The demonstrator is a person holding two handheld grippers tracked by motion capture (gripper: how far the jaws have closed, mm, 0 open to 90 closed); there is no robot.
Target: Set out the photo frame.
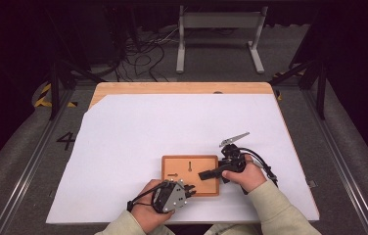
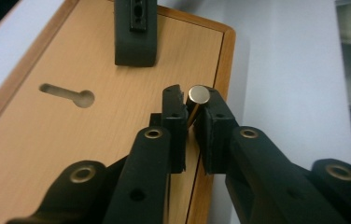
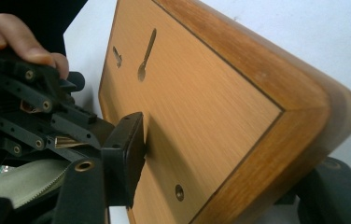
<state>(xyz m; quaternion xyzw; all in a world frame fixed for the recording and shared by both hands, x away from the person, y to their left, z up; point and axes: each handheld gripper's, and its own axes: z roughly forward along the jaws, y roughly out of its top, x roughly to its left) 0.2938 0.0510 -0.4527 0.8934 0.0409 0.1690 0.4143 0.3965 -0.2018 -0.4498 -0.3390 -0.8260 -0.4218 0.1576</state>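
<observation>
A flat wooden board [image 1: 190, 182] with two keyhole slots [image 1: 190, 166] lies on the white sheet. My right gripper [image 1: 205, 175] is shut on the board's right edge, one jaw on top and one beneath, as the right gripper view shows [image 3: 229, 163]. My left gripper [image 1: 190, 190] sits over the board's front edge. In the left gripper view its jaws [image 2: 190, 100] are shut on a small shiny metal pin [image 2: 198, 94], held above the board [image 2: 94, 140] near its edge. One keyhole slot [image 2: 68, 94] lies to the left of the pin.
A white sheet [image 1: 172, 127] covers most of the wooden table [image 1: 182, 88]. A metal stand [image 1: 218, 34] and loose cables [image 1: 143, 54] are on the floor beyond. A small round hole [image 3: 179, 192] shows in the board near my right jaw.
</observation>
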